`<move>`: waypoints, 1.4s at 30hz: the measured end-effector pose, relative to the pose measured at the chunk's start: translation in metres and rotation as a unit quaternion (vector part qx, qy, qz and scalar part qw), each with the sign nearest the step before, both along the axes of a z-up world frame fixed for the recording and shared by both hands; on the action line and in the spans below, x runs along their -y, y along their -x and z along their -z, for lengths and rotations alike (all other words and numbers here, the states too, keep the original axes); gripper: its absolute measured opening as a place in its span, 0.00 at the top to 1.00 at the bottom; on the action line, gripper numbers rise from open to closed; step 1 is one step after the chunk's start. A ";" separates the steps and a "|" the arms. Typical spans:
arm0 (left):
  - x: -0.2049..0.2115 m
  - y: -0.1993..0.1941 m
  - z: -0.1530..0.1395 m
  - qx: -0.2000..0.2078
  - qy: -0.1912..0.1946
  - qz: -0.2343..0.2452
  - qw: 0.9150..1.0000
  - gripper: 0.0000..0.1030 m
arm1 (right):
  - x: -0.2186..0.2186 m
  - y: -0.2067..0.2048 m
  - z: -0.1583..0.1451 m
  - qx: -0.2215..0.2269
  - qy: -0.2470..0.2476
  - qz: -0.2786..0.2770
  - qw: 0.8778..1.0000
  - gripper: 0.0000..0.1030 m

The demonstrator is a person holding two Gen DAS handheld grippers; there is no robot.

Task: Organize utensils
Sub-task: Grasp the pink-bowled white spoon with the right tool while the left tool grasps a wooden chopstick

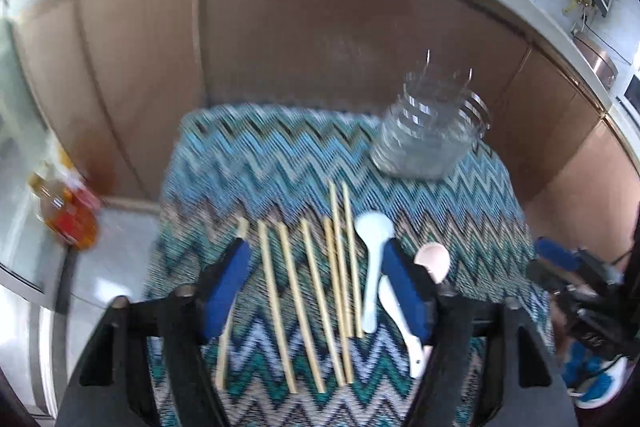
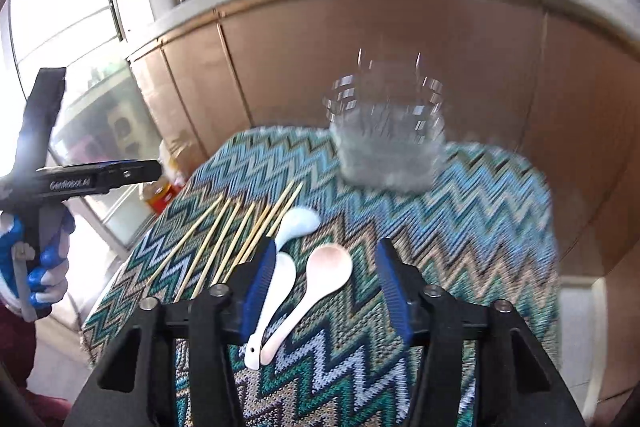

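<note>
Both views motion-blurred. Left claw (image 1: 314, 269) spread wide, empty, hovering above the row of chopsticks (image 1: 312, 291), blue pads either side of them. Right claw (image 2: 326, 277) also spread apart, empty, hovering over the spoons; pink spoon (image 2: 316, 283) sits between its fingers, white spoon (image 2: 276, 301) partly hidden behind the left pad.

Zigzag-patterned cloth (image 1: 280, 163) in blue, teal and beige covers the counter. Chopsticks lie on it side by side, roughly parallel, running near to far, left of centre in the left wrist view. Exact count hard to tell with the blur, at least seven sticks. Just right of them lies a pale blue spoon (image 1: 372, 259), bowl at the far end, handle pointing near. Next to it the white spoon (image 1: 400, 319), then the pink spoon (image 1: 432, 259), both partly behind the left claw's right finger. In the right wrist view the white and pink handles touch or nearly touch at their near ends.

Clear glass jar (image 1: 428, 131) stands upright at the far right of the cloth, well apart from the utensils, nothing visible inside it. Same jar (image 2: 388, 131) appears at the far centre in the right wrist view.

Brown cabinet fronts (image 1: 320, 35) behind the counter. Bottle of amber liquid with red label (image 1: 66, 211) down at the left, off the cloth. Left hand (image 2: 36, 267) in a white and blue glove grips the other gripper's handle at the left edge of the right wrist view.
</note>
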State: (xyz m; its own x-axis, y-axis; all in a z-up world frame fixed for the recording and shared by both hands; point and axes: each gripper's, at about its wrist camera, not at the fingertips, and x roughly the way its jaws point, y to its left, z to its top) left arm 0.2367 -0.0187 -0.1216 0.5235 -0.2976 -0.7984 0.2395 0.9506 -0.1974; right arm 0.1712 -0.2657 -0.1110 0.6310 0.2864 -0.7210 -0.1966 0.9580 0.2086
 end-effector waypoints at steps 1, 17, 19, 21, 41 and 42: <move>0.002 -0.008 0.008 -0.021 0.007 0.005 1.000 0.55 | 0.003 -0.004 0.007 -0.012 -0.007 -0.005 1.000 0.56; 0.043 -0.099 0.092 -0.180 -0.024 0.017 0.983 0.86 | 0.026 -0.034 0.058 -0.080 -0.041 -0.023 0.996 0.59; 0.043 -0.102 0.097 -0.186 -0.029 0.014 0.982 0.87 | 0.027 -0.035 0.060 -0.082 -0.043 -0.023 0.995 0.59; 0.045 -0.105 0.102 -0.192 -0.033 0.014 0.981 0.89 | 0.028 -0.036 0.063 -0.084 -0.046 -0.025 0.995 0.59; 0.063 -0.126 0.142 -0.233 -0.049 0.010 0.971 0.91 | 0.009 -0.078 0.101 -0.134 -0.063 -0.078 0.986 0.59; 0.067 -0.127 0.143 -0.234 -0.049 0.010 0.971 0.91 | 0.005 -0.081 0.103 -0.137 -0.065 -0.081 0.985 0.59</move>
State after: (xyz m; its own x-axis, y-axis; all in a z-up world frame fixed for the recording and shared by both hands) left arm 0.3641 -0.0855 -0.2647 0.0910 -0.2150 -0.9724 0.1637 0.9664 -0.1984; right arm 0.2520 -0.2712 -0.2143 0.3563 0.4688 -0.8083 -0.2641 0.8803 0.3941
